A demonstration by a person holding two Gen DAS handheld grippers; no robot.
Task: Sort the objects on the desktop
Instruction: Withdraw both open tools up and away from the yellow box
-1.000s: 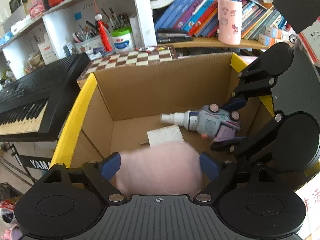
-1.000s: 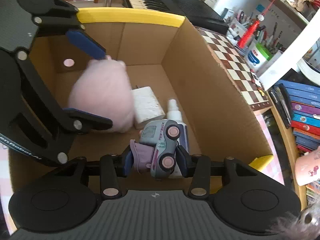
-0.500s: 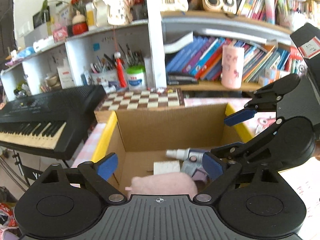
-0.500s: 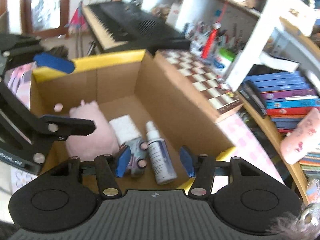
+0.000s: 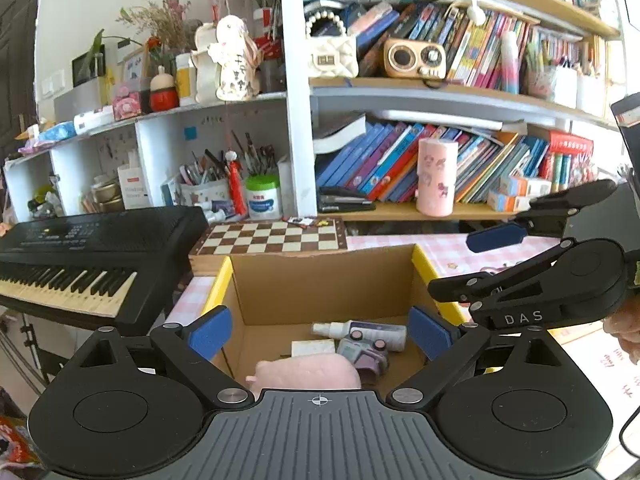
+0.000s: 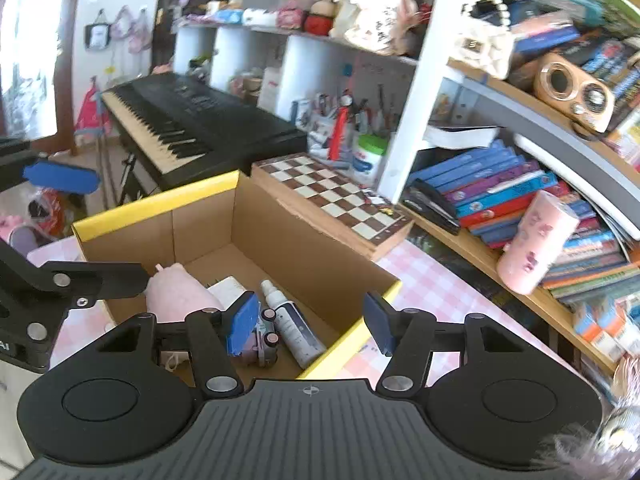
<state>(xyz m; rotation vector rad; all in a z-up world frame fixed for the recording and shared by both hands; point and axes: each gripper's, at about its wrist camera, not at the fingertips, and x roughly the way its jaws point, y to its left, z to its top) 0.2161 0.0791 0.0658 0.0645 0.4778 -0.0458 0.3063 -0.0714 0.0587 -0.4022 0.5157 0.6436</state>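
A cardboard box [image 5: 320,280] with a yellow rim holds a pink plush [image 5: 308,372], a grey-and-purple toy truck [image 5: 366,354], a white spray bottle [image 5: 360,328] and a white block [image 5: 314,347]. My left gripper [image 5: 320,332] hovers above the box's near side, its jaws opening wide with nothing between them. My right gripper [image 6: 311,322] hangs over the box's near corner, open and empty, above the truck [image 6: 262,340] and the bottle [image 6: 294,328]. The plush [image 6: 180,292] lies at the left of the box [image 6: 280,248].
A black keyboard [image 5: 80,248] stands left of the box. A chessboard [image 5: 272,236] lies just behind it. Behind them are shelves crowded with books, pens and a pink cup [image 5: 436,176]. A pink checked tablecloth [image 6: 432,280] lies right of the box.
Both grippers have risen out of the box and tilted up. The left one let go of the pink plush and the right one released the toy truck; both now lie in the box.
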